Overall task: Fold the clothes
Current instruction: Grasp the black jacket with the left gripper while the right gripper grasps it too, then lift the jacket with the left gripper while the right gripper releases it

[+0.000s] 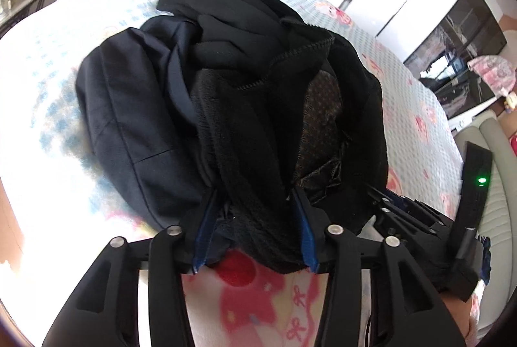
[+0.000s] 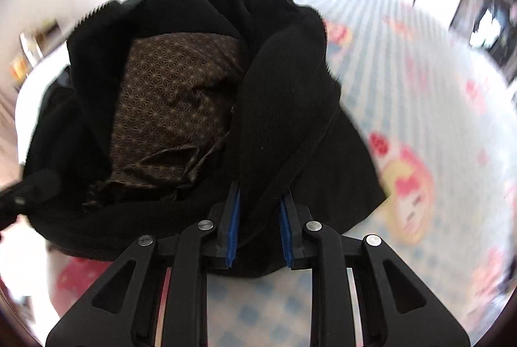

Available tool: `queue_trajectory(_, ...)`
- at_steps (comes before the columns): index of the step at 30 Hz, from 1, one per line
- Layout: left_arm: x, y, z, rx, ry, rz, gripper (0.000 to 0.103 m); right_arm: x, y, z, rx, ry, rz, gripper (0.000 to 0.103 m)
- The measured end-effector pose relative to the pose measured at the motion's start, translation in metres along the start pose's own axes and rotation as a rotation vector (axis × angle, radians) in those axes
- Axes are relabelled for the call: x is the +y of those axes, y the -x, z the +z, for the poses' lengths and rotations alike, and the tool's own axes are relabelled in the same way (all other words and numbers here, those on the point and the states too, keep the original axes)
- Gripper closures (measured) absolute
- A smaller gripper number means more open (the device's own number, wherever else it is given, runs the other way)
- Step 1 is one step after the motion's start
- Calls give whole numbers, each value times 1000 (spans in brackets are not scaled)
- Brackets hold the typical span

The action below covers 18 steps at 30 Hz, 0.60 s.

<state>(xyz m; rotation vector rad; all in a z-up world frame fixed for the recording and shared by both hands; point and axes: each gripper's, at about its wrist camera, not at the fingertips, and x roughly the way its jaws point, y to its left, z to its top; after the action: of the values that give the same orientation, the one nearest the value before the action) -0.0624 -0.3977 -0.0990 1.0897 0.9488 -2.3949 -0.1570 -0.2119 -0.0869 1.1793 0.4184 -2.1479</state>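
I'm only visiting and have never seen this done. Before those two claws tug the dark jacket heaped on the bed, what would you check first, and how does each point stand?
1. Left gripper has cloth: ok, the fuzzy black hem sits between its blue pads.
2. Right gripper has cloth: ok, a black fold is pinched between its pads.
3. Both hold the same jacket: cannot tell, it is bunched.
4. Jacket lying flat: not ok, crumpled, patterned lining exposed.
5. Zipper free of the grips: ok, it runs higher up.
6. Bedspread not caught in either grip: cannot tell.
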Motion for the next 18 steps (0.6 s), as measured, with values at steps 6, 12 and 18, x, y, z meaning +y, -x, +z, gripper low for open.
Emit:
queue_trajectory(6, 6, 6, -3, 0, 62, -98, 44, -23, 20, 17, -65, -119, 73, 33)
queue_trajectory(12, 16, 3, -16, -1, 113, -152, 48, -26, -25, 25, 80, -146, 120, 29)
queue_trajectory(18, 6, 9, -11, -22, 72, -205, 48, -3, -10, -4, 24, -1, -4, 80)
